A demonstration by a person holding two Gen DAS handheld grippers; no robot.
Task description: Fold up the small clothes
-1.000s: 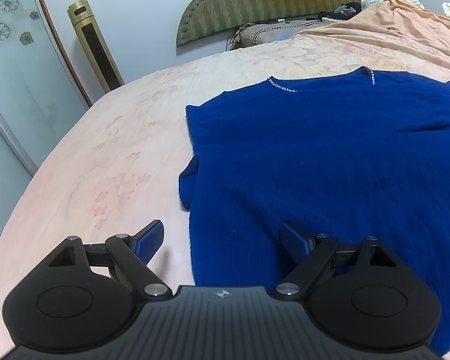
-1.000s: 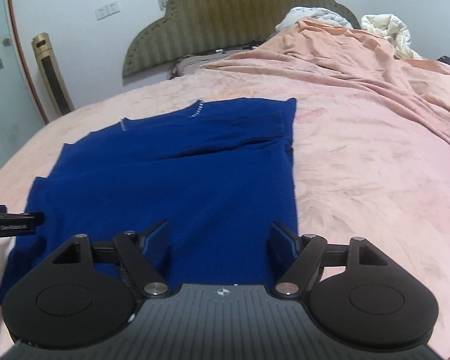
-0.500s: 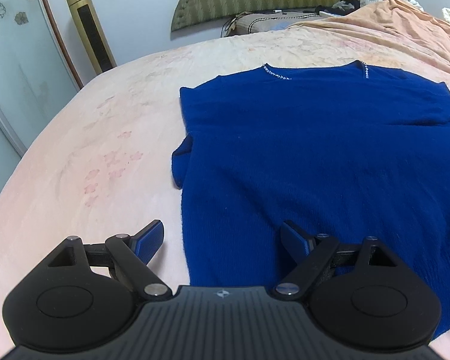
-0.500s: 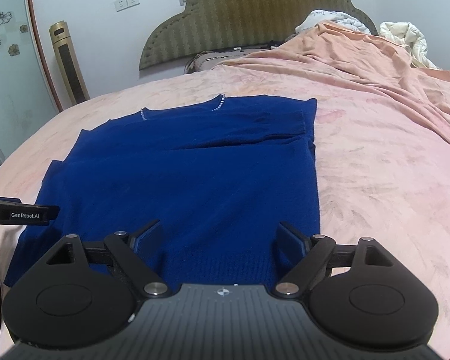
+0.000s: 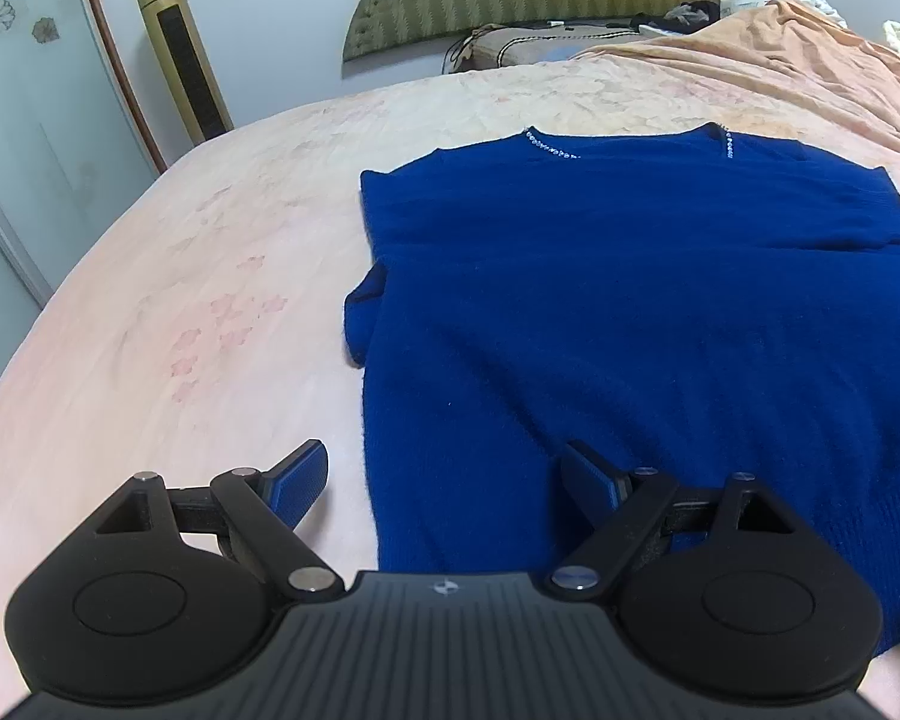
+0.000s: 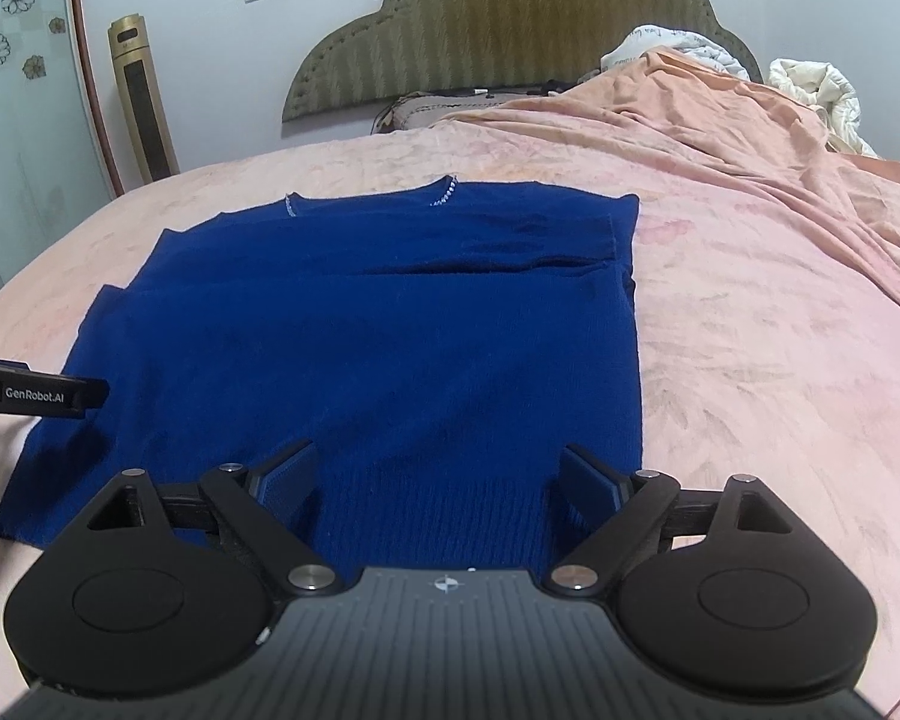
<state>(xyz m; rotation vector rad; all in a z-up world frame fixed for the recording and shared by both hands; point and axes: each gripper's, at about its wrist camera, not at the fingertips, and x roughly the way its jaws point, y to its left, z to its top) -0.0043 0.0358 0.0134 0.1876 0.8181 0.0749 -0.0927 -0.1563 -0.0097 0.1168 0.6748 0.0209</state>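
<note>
In the left wrist view, a blue sweater (image 5: 660,324) is seen spread flat on a pink bedspread (image 5: 180,300), toward two o'clock of the left gripper (image 5: 444,480), whose fingers are held wide apart, clamping nothing. In the right wrist view, the right gripper (image 6: 438,480) is poised over the sweater's hem at twelve o'clock, jaws opening, nothing gripped.

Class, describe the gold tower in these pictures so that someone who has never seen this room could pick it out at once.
Start at the big bed with the pink cover and the green padded headboard. Look left of the headboard along the pale wall: the tower fan stands upright on the floor there, beside a curved glass door. It alone is tall, slim and gold, with a dark panel down its front.
</note>
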